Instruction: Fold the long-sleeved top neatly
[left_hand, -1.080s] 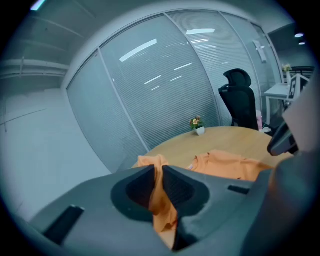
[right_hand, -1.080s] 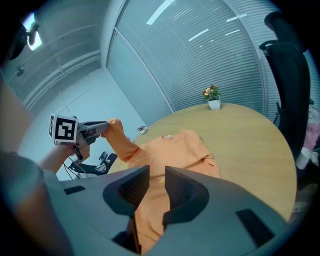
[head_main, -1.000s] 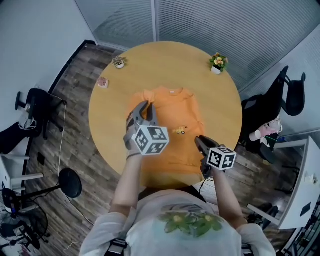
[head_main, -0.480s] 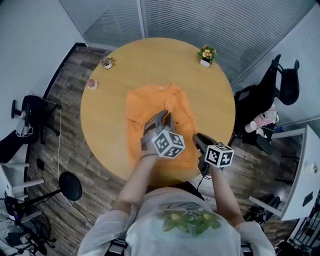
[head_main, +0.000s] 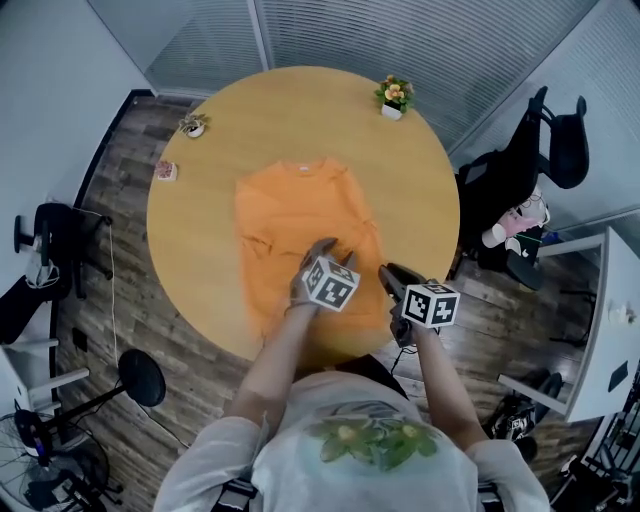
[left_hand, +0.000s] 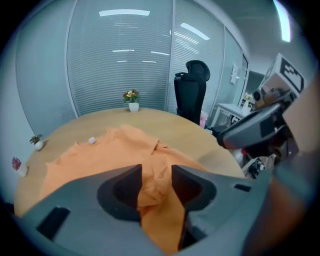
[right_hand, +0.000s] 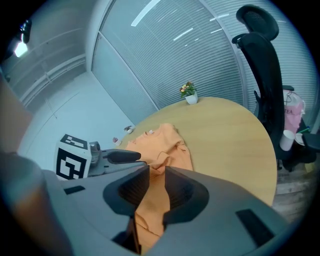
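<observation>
Left gripper (left_hand: 156, 172) had just been opening: its jaws stood spread, with a bunched ridge of the orange long-sleeved top (head_main: 295, 212) lying loose between them. Right gripper (right_hand: 156, 172), just beside the left one, was pinching a fold of the same cloth between its narrow-set jaws. The rest of the top lay flat on the round bench (head_main: 412, 180), ahead of both grippers
</observation>
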